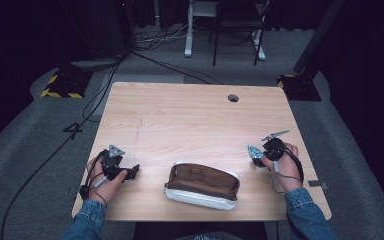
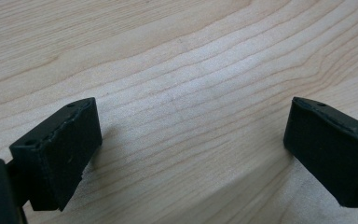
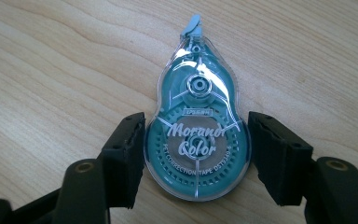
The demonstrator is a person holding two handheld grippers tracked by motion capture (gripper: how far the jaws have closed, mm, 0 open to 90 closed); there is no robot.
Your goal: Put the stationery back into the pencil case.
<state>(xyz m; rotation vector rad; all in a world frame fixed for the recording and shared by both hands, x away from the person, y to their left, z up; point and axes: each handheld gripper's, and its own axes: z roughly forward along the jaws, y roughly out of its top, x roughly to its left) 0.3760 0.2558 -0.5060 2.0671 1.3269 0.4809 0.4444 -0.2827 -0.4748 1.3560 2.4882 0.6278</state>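
Between the jaws of the right gripper (image 3: 196, 158) sits a teal correction tape dispenser (image 3: 197, 135), flat on the worktop (image 1: 180, 120) near its right edge, with the nozzle pointing away from the hand. Its left jaw touches or nearly touches the clear shell, while a thin gap seems to remain at the right jaw, so I read this gripper as partly closed around the wide round belly and not yet clamping it. That belly looks like the sensible place to take hold: the sides there are nearly parallel, whereas the neck tapers and would likely squirt out. I judge it to be light, rigid and glossy plastic, slippery under the pads and liable to crack or pop open if squeezed hard, so moderate pressure fits. An open brown-lined pencil case (image 1: 202, 185) lies at the near edge, well apart from it. Over bare wood at the left, the left gripper (image 2: 191, 144) stands wide open and empty.
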